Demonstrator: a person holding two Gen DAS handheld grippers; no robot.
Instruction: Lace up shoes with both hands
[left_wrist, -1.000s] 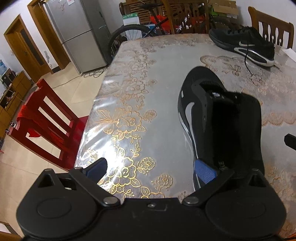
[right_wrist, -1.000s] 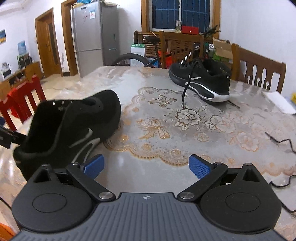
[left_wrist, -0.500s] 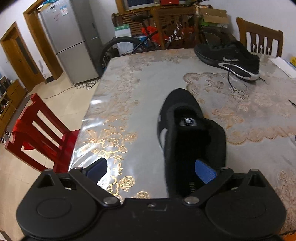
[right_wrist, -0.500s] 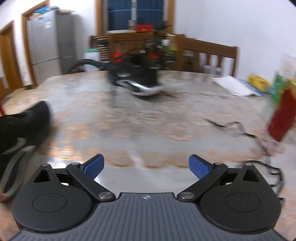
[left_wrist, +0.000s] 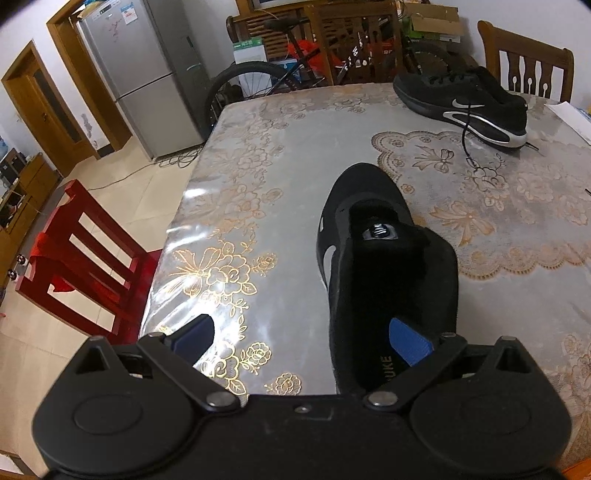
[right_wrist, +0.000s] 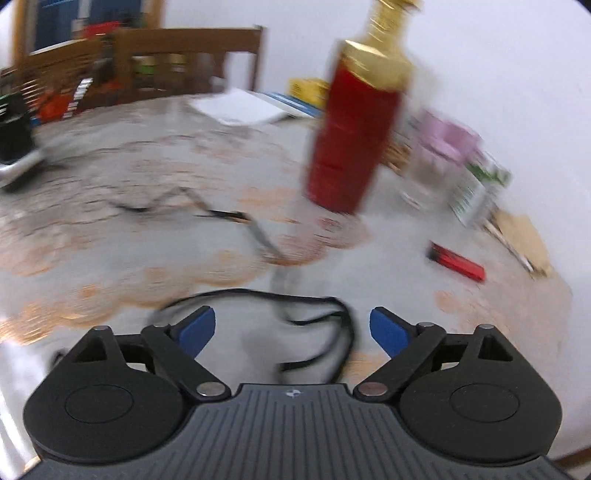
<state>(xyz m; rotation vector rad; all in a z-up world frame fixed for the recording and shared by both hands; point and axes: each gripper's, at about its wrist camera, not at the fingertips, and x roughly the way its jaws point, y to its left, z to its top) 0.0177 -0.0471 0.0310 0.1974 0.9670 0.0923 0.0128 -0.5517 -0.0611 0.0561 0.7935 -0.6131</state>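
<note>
Left tool (left_wrist: 301, 341) spread wide, right finger (left_wrist: 410, 345) inside unlaced shoe (left_wrist: 384, 266).

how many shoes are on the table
2. One unlaced shoe lies near the left gripper; the other shoe sits at the table's far right corner. None seems hidden.

I'm in somebody's home, in the dining room by the look of it: a big table (left_wrist: 295, 155) under a clear plastic cover over a lace cloth with gold flowers, carved wooden chairs (left_wrist: 524, 66) at the far side and a red chair (left_wrist: 85, 266) at the near corner. There's a silver fridge (left_wrist: 147, 74) by a wooden door (left_wrist: 48, 110) on a tiled floor, and a bicycle (left_wrist: 280, 70) parked behind the table among boxes. Off to my right the table carries household clutter, blurred: a red bottle with a gold top (right_wrist: 358, 122), papers (right_wrist: 236, 107) and a red lighter (right_wrist: 458, 262).
</note>
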